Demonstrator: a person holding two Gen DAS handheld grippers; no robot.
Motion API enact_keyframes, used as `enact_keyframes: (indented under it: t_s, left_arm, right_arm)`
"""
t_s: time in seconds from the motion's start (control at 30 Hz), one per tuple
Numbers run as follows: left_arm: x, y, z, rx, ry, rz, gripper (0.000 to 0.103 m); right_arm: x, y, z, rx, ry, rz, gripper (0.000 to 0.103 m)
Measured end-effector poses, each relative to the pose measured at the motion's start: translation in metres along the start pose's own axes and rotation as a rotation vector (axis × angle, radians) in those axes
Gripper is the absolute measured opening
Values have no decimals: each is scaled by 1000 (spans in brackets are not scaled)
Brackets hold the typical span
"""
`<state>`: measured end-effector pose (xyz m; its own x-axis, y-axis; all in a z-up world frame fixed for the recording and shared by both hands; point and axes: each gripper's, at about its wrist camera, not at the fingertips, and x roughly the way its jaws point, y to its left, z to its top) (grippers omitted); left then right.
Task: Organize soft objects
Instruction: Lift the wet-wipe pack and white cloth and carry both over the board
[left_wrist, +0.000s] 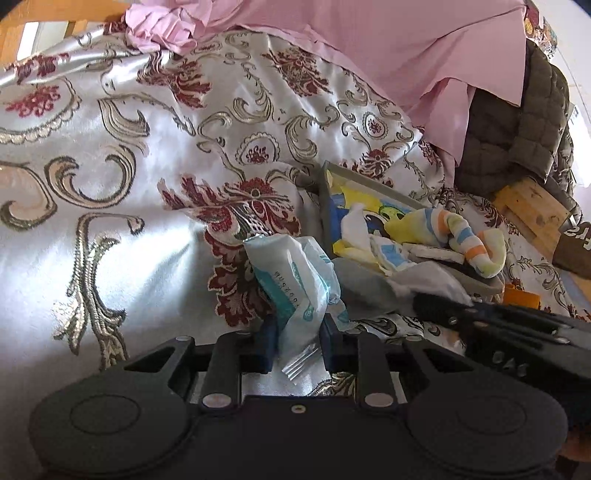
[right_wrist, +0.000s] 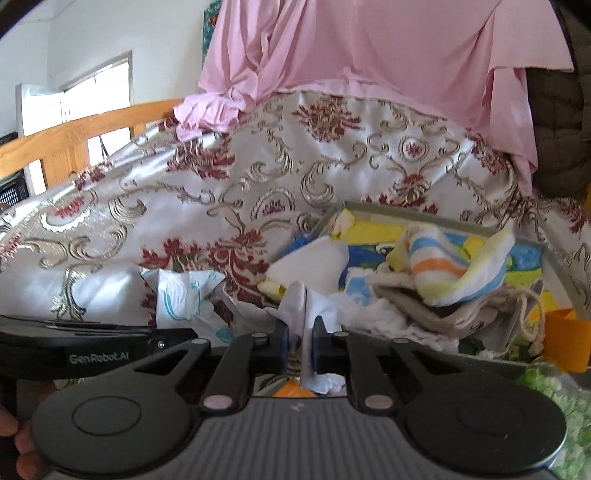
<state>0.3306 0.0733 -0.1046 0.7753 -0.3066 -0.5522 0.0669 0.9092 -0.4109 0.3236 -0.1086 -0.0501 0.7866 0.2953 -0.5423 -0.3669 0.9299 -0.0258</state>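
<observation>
My left gripper (left_wrist: 298, 332) is shut on a crumpled white and teal plastic packet (left_wrist: 291, 280), which stands up between the pads over the bedspread. The same packet (right_wrist: 181, 295) shows in the right wrist view, with the left gripper (right_wrist: 177, 338) below it. My right gripper (right_wrist: 300, 339) is shut on a white cloth (right_wrist: 306, 302) at the near edge of a grey tray (right_wrist: 424, 216). A striped rolled cloth (right_wrist: 443, 266) and a beige cloth (right_wrist: 424, 306) lie in the tray. In the left wrist view the tray (left_wrist: 325, 206) holds the striped cloth (left_wrist: 461, 236); the right gripper (left_wrist: 424, 306) reaches in from the right.
A shiny floral bedspread (left_wrist: 129, 166) covers the bed. A pink sheet (left_wrist: 369, 55) hangs behind, with a dark quilted jacket (left_wrist: 517, 140) to its right. A wooden headboard (right_wrist: 74, 136) is at the left. An orange cup (right_wrist: 565, 339) stands right of the tray.
</observation>
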Motion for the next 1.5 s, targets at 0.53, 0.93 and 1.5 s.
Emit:
enact_keyframes:
  t_s: [0.53,0.93,1.5]
  left_arm:
    - [-29,-20,3,74,-119,14,25]
    - [-21,-69,47,123,-221,0,26]
    - [92,-127,68,180,-16,-5,26]
  right_arm:
    - [-51,-44,3,123,-165,44,13]
    - [-57,-122,27,293,-282,-110,13]
    - [-11,-181,6,493,-212,-282,13]
